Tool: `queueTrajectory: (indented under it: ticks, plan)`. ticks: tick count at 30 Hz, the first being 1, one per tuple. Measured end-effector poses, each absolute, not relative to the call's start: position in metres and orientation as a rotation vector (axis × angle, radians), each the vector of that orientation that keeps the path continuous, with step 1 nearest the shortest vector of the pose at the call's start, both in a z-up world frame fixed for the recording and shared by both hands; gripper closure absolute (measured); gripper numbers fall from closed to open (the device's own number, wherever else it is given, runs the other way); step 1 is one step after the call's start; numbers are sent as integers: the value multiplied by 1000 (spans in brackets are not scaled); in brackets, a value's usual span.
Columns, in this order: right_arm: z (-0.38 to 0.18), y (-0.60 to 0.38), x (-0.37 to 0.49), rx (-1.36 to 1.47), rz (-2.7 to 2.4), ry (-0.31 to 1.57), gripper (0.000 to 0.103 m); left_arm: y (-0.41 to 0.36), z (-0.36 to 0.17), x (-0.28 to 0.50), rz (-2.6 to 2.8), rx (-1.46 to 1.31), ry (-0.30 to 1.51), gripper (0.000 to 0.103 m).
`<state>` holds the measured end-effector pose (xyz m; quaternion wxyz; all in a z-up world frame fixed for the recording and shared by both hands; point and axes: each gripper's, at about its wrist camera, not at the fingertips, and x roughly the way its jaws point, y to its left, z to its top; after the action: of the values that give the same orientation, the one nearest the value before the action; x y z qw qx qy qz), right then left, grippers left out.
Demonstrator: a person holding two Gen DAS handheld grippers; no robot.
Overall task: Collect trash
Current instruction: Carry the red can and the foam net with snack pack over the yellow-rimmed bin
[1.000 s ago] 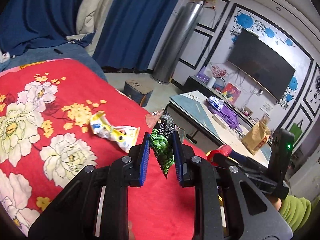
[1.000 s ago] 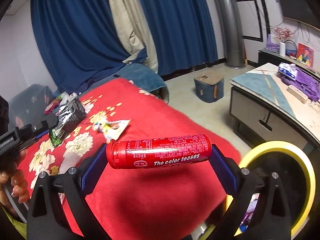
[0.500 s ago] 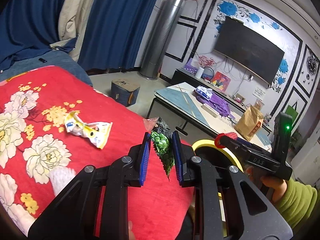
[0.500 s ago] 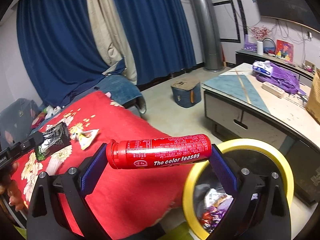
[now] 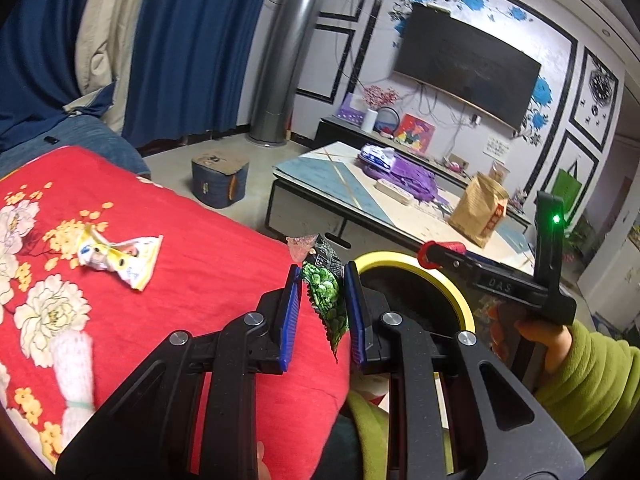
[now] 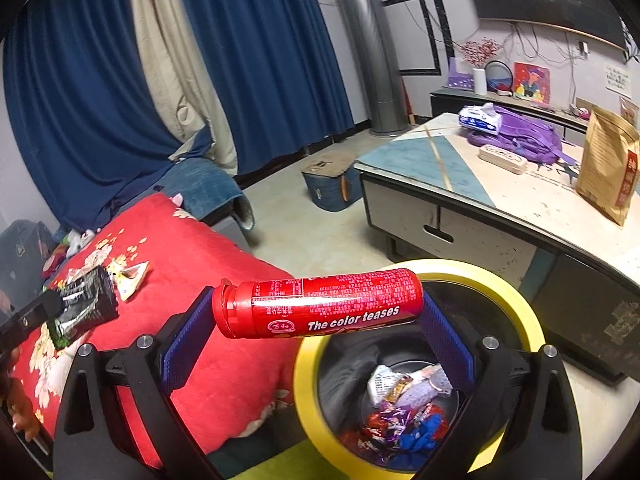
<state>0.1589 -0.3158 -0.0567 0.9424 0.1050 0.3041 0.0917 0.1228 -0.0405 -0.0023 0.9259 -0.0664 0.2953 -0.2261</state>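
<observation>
Our left gripper is clenched on a green snack wrapper above the red blanket's right edge. Our right gripper grasps a red tube endwise, over the yellow-rimmed bin holding wrappers.

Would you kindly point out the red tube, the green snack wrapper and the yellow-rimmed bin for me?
red tube (image 6: 320, 307): right wrist view, middle of its printed side.
green snack wrapper (image 5: 326, 296): left wrist view, its green printed face.
yellow-rimmed bin (image 6: 516, 300): right wrist view, far right of its yellow rim.
</observation>
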Motion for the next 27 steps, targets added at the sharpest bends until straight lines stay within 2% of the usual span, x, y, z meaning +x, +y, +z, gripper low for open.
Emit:
queueTrajectory:
  ticks: [27]
  plan:
    - [-90,-374,173,372,103,736,8,-152,-52,132,-652,27,750,87]
